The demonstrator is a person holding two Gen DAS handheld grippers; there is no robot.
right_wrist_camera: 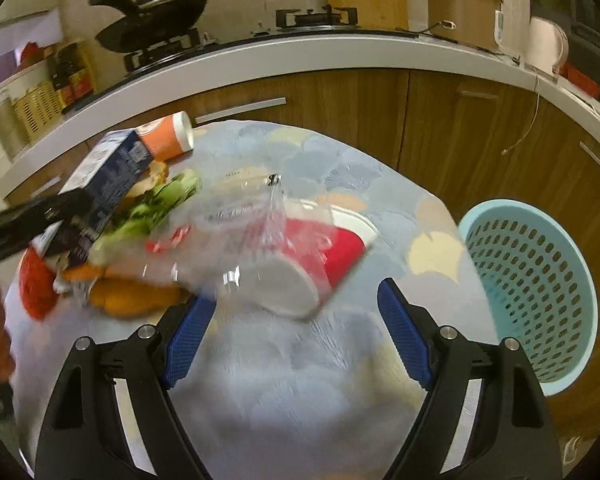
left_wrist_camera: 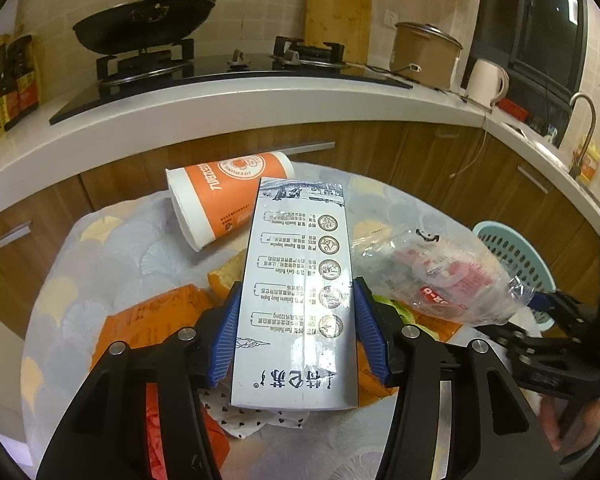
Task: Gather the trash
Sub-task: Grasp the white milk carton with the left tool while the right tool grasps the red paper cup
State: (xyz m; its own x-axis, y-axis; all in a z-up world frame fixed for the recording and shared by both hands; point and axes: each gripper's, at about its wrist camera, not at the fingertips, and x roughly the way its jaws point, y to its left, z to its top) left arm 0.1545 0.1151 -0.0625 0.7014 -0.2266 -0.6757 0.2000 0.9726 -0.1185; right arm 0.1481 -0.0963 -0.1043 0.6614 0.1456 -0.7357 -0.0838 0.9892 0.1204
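While left gripper (left_wrist_camera: 298,334) clamps milk carton (left_wrist_camera: 298,292), long axis pointing forward toward stove (left_wrist_camera: 220,68), right gripper (right_wrist_camera: 296,336) spread, holding nothing

A cloth-covered table (right_wrist_camera: 340,168) bears an orange cup (left_wrist_camera: 228,196), red cup (right_wrist_camera: 332,252) and wrappers (left_wrist_camera: 148,320).

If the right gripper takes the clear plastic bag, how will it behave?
The clear plastic bag looks thin and crumpled, so probably floppy. A red cup seems to be inside, so it may sag or swing. The glossy film could slip.
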